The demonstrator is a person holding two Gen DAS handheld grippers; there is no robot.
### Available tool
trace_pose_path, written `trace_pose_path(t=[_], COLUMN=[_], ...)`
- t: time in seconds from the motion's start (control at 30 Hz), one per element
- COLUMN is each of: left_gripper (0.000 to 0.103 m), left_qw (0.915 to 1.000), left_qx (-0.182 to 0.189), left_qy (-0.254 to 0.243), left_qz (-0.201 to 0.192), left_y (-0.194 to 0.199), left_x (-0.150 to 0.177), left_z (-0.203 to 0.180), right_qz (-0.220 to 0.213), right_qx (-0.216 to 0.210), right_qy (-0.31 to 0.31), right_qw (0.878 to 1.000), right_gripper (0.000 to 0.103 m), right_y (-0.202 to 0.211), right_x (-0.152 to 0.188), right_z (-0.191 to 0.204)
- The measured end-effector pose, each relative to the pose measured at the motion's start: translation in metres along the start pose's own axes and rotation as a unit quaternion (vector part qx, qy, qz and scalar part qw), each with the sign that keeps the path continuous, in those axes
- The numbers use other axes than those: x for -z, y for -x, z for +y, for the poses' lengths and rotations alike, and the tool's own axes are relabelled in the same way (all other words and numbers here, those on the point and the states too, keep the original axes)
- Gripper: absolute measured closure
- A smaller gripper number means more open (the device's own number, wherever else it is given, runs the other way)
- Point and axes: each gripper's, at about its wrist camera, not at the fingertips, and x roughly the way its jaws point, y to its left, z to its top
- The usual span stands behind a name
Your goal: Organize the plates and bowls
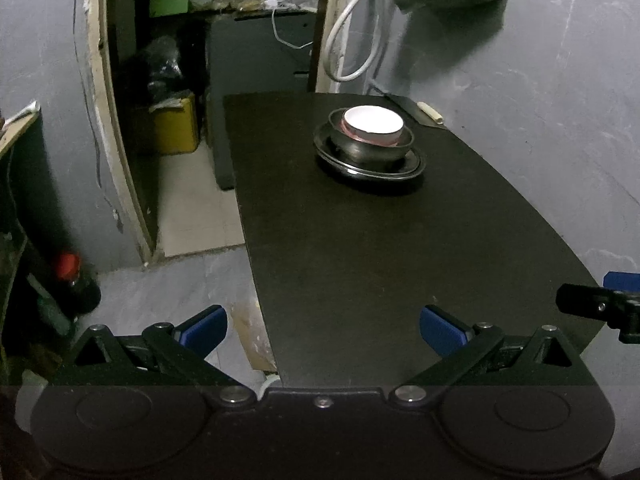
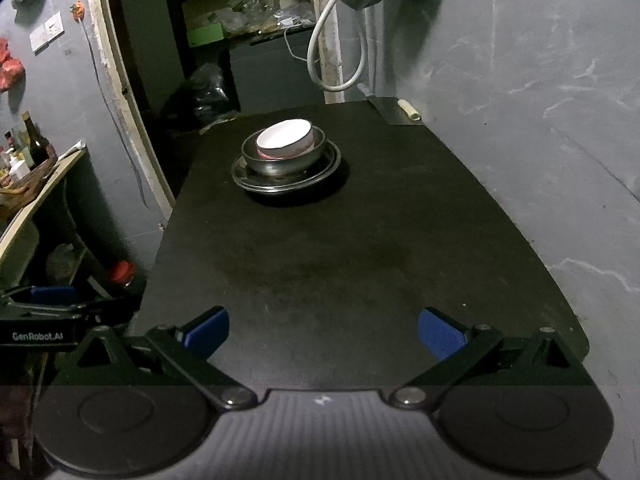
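Upper centre, black tabletop (image 2: 360,260): white ceramic bowl (image 2: 285,139) nested in steel bowl (image 2: 280,162) on round steel plates (image 2: 286,182). Lower frame: left gripper (image 1: 323,330) and right gripper (image 2: 323,330) spread wide, empty.

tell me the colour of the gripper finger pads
Blue, on both the left gripper and right gripper; each wrist view shows it.

A: The counter (image 2: 360,248) is flat black, no pattern, and the wall (image 2: 540,120) beside it is grey with pale streaks.

B: The white bowl (image 1: 374,119)?

A: White inside, a pink band round its outside, sitting in a dull silver steel bowl (image 1: 368,148) on a steel plate (image 1: 370,168) of the same grey metal.

B: And the claws?

A: Left claw (image 1: 323,326) and right claw (image 2: 323,326) are black-framed, both with blue pads (image 2: 440,336). The yellow box (image 1: 176,128) stands out; the bottle cap (image 2: 122,271) is red.
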Motion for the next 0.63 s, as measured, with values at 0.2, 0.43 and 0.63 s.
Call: trace_pose_path(t=[0.2, 0.43, 0.63], left_gripper=[0.001, 0.001, 0.001], left_qw=[0.9998, 0.9994, 0.9992], left_qx=[0.020, 0.030, 0.031], left_qy=[-0.009, -0.016, -0.021], left_qz=[0.001, 0.006, 0.018], left_y=[-0.003, -0.004, -0.006], left_x=[0.002, 0.004, 0.004], left_z=[0.003, 0.008, 0.009], right_qz=[-0.008, -0.005, 0.006], right_qx=[0.018, 0.025, 0.024], right_qy=[-0.008, -0.016, -0.021], right_qw=[1.000, 1.000, 0.999], right_gripper=[0.000, 0.000, 0.000], right_y=[0.005, 0.007, 0.005], right_x=[0.007, 0.012, 0.016], right_z=[0.004, 0.008, 0.009])
